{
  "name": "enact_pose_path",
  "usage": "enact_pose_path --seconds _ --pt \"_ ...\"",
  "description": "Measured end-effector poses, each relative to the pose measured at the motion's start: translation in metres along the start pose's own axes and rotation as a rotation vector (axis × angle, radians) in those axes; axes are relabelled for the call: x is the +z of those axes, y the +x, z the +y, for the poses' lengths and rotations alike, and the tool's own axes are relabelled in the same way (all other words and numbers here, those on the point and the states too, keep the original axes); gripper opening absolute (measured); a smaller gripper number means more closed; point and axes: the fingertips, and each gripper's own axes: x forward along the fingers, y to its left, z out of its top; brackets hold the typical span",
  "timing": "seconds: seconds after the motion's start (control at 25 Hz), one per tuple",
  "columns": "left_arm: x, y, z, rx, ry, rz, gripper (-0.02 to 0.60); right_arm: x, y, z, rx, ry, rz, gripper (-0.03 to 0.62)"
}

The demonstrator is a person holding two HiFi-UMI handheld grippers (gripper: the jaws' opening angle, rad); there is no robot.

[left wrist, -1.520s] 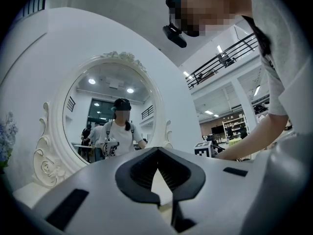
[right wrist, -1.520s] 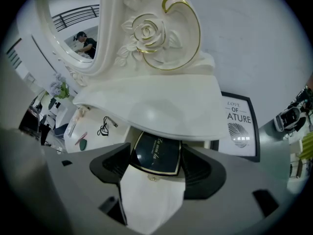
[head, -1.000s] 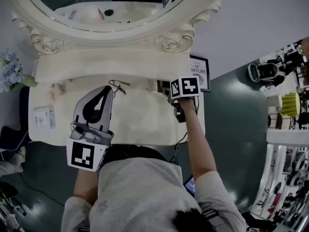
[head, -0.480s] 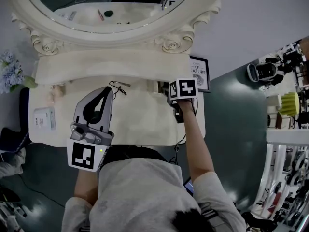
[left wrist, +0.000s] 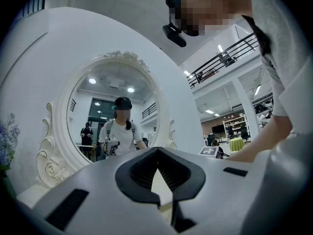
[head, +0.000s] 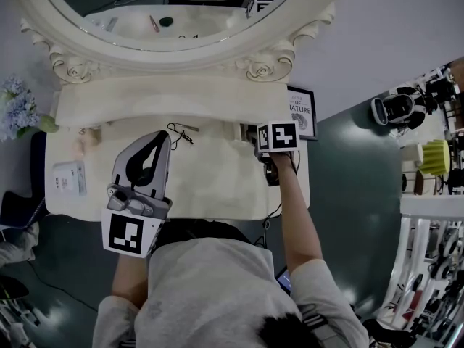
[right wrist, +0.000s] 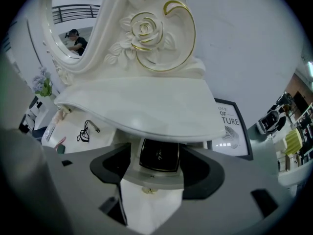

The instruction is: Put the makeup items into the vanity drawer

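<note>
A black-framed sign [head: 299,111] leans against the wall at the right end of the cream vanity table [head: 217,187]. It reads "OF NATURE" in dark capitals, with a top line too small to read. The glossy black rectangular makeup case [right wrist: 160,154] carries a pale cursive mark that cannot be read. It lies inside the small open vanity drawer [right wrist: 151,177], which has one gold knob [right wrist: 149,190] on its white front. The right gripper [right wrist: 159,158] has its jaws spread wide, one on each side of that drawer. Whether they touch it cannot be told. The left gripper [head: 161,135] hangs above the middle left of the tabletop with its tips together and nothing between them. There are two grippers, each with one black-and-white marker cube. One looped black cord [head: 181,133] lies near the back of the top, and one flat white packet [head: 70,177] lies at its left end. One bunch of pale blue flowers [head: 14,111] stands at the far left of the frame. The tabletop is matt cream under a carved shelf with gold-edged roses. Above it, a single oval mirror [head: 196,20] reflects the person. The floor is dark grey-green and the wall is plain white. White shelving with assorted gear fills the right edge. The left gripper view shows a tall hall with a railed balcony and ceiling lights.
</note>
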Motion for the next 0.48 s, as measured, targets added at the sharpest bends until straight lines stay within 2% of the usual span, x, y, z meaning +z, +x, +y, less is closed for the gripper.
enact_pose_path --seconds 0.2,0.24,0.44,0.48 --pt "0.002 -0.003 0.004 -0.003 0.002 0.002 0.014 0.005 -0.013 0.006 0.024 0.029 -0.059 0.306" --pt "0.003 -0.004 0.005 -0.004 0.003 -0.001 0.014 0.005 -0.017 0.008 0.026 0.036 -0.07 0.279" --pt "0.006 -0.009 0.008 -0.017 0.007 -0.01 0.014 0.005 -0.037 0.018 0.006 0.039 -0.147 0.059" --pt "0.007 -0.011 0.009 -0.02 0.008 -0.012 0.014 0.005 -0.041 0.022 0.01 0.044 -0.167 0.04"
